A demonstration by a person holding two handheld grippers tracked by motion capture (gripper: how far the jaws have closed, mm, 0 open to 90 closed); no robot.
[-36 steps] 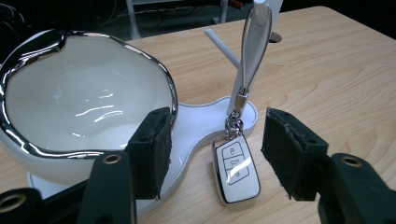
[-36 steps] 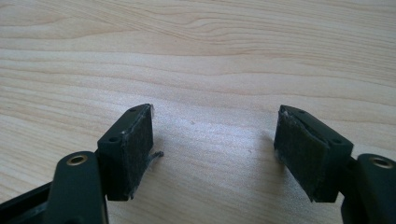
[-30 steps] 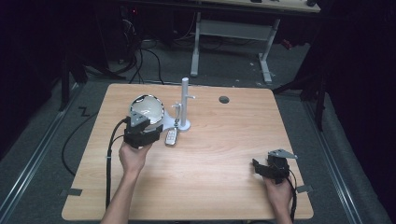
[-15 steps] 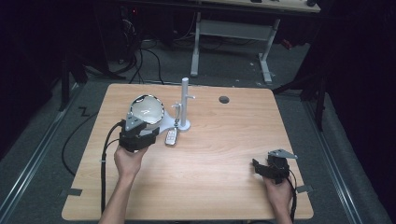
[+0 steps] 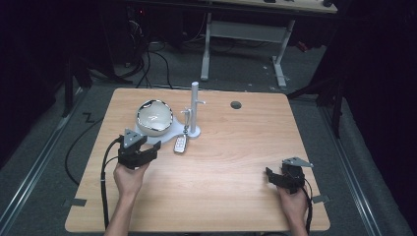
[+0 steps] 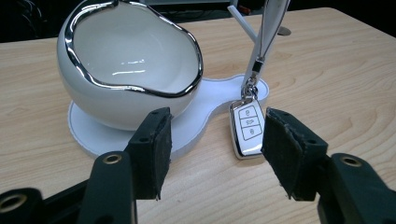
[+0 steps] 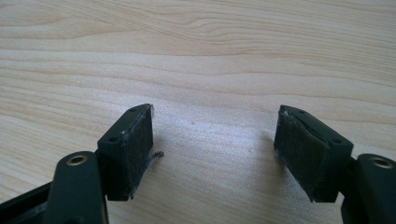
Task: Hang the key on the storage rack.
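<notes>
Gleaming chrome-rimmed bowl (image 6: pixel 126 70), glossy key fob (image 6: pixel 247 128)

One glossy white egg-shaped bowl with a chrome rim (image 5: pixel 154 117) sits toward the tabletop's far left. One flat white figure-eight base (image 6: pixel 205 105) lies under it. One white upright post (image 5: pixel 194 105) stands there. One white-and-chrome car key fob (image 6: pixel 248 129) hangs from it. Two black two-jaw grippers: left gripper (image 6: pixel 215 149), right gripper (image 7: pixel 214 151).

— What is surrounding the wooden table (image 5: pixel 221 196)?
— Grey carpeted floor (image 5: pixel 344 123) is lying all around it, and the room is sitting in darkness.
— Anything standing behind?
— A desk frame with 2 white legs (image 5: pixel 205 54) is standing beyond, and black cables (image 5: pixel 152 59) are trailing over the floor at the left.
</notes>
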